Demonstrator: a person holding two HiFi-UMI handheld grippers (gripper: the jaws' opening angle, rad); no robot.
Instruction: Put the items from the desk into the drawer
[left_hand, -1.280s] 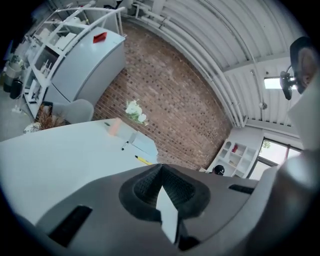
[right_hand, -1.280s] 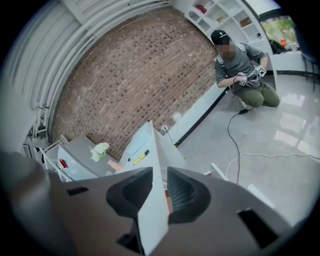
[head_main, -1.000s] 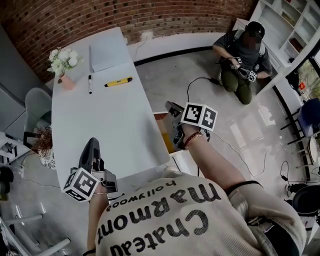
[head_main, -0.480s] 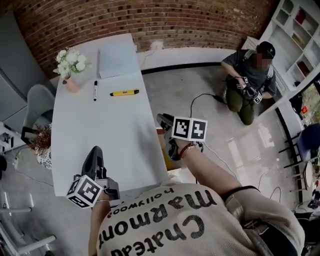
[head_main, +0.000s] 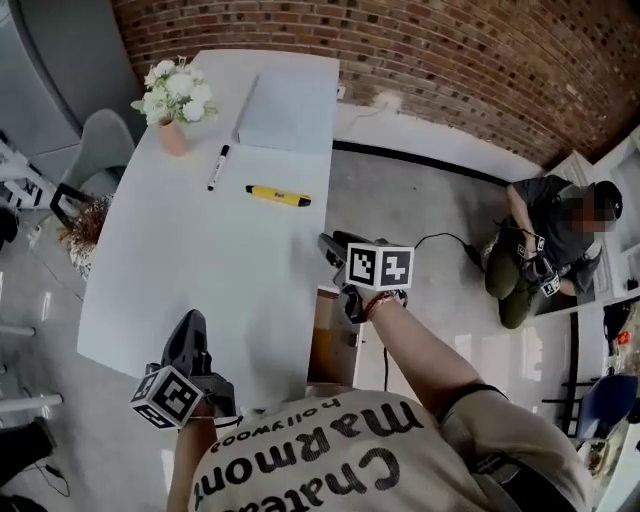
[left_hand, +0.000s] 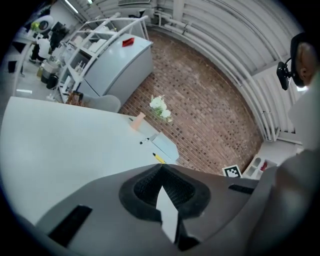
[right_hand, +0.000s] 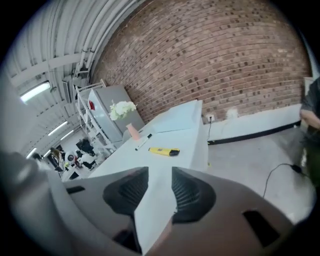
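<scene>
A yellow utility knife and a black-and-white marker lie on the far half of the white desk. The right gripper view also shows the knife and the marker. My right gripper hovers open and empty at the desk's right edge, above the open drawer with its brown inside. My left gripper is over the desk's near end, shut on nothing. In its own view the left gripper points toward the distant knife.
A pink vase of white flowers and a closed grey laptop sit at the desk's far end. A grey chair stands to the left. A person crouches on the floor at the right, with a cable nearby.
The head view has swung, so the desk now fills the left. My right gripper has moved from beside the drawer toward the desk edge. The left gripper has barely moved.
</scene>
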